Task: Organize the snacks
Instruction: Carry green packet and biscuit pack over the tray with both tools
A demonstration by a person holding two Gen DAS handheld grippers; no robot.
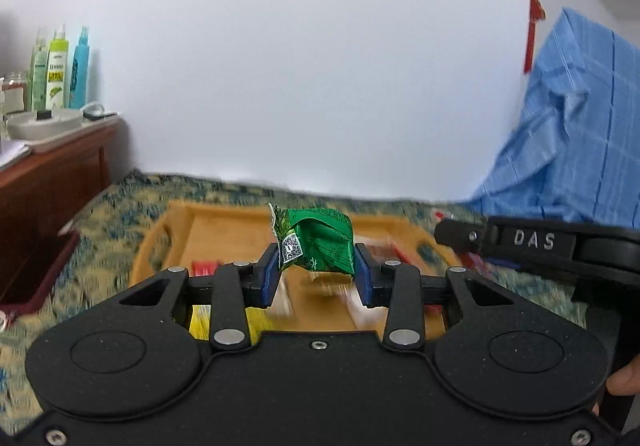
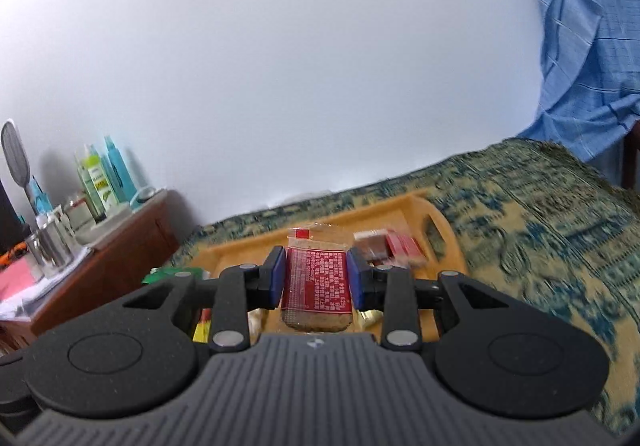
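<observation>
My left gripper (image 1: 316, 270) is shut on a crumpled green snack packet (image 1: 320, 242) and holds it above a yellow wooden tray (image 1: 224, 214). My right gripper (image 2: 316, 278) is shut on a red-labelled snack packet (image 2: 316, 278) with a brown bar showing at its lower end, held over the same tray (image 2: 404, 206). Red snack packs (image 2: 396, 246) lie in the tray's far right part. More red and yellow packets (image 1: 202, 270) lie blurred under the left gripper. The right gripper's body shows in the left wrist view (image 1: 536, 242) at the right.
The tray sits on a patterned blue-and-yellow cloth (image 2: 540, 214). A brown cabinet (image 1: 52, 174) at the left carries spray bottles (image 1: 60, 66) and a white dish. A blue checked cloth (image 1: 580, 118) hangs at the right. A white wall is behind.
</observation>
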